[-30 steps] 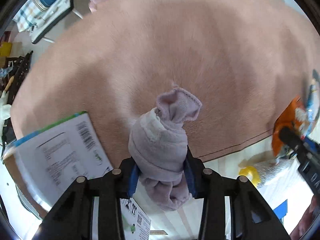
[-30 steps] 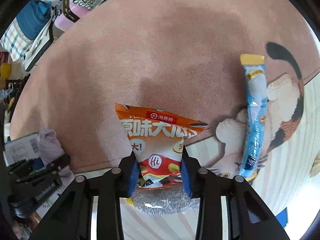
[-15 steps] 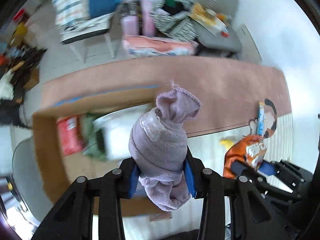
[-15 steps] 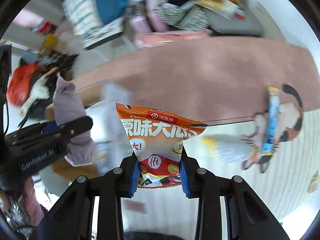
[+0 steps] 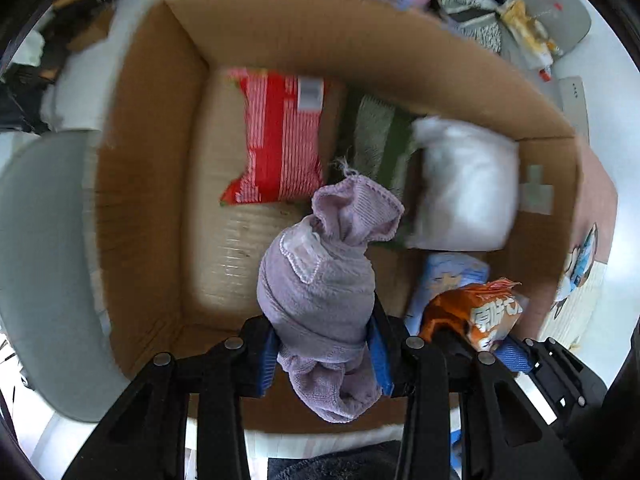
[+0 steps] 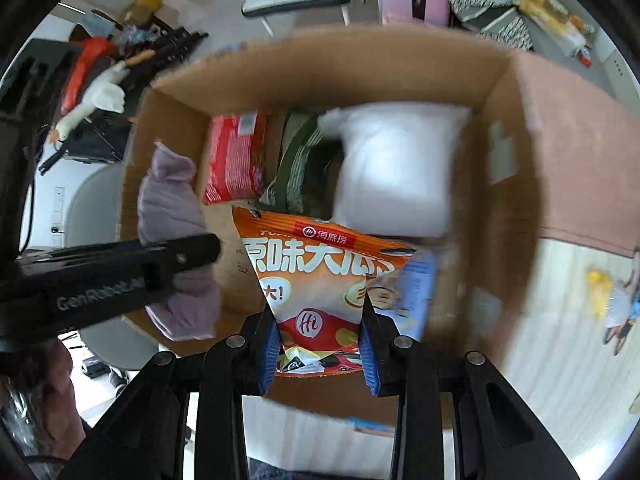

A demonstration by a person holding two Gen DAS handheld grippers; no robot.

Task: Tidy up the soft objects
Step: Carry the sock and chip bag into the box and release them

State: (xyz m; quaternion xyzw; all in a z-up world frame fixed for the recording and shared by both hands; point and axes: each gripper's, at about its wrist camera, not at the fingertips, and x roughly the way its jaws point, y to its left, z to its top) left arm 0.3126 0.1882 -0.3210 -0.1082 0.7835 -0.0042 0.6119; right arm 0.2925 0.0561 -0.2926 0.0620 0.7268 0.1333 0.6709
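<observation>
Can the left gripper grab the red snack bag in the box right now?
Probably not: the left gripper is shut on the purple sock bundle, so its jaws are full, though the red snack bag lies uncovered.

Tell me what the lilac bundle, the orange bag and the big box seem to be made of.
Lilac bundle: knitted fabric, matte; ribbed cuff and fraying thread show, probably socks. Orange bag: printed plastic film, glossy, crinkled where the right gripper pinches it. Big box: brown corrugated cardboard, matte, with flute lines on its floor.

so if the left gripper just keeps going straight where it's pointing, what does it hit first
Probably the bare floor of the cardboard box, beside the red packet. The left gripper holds the lilac cloth above it; depth is unclear.
</observation>
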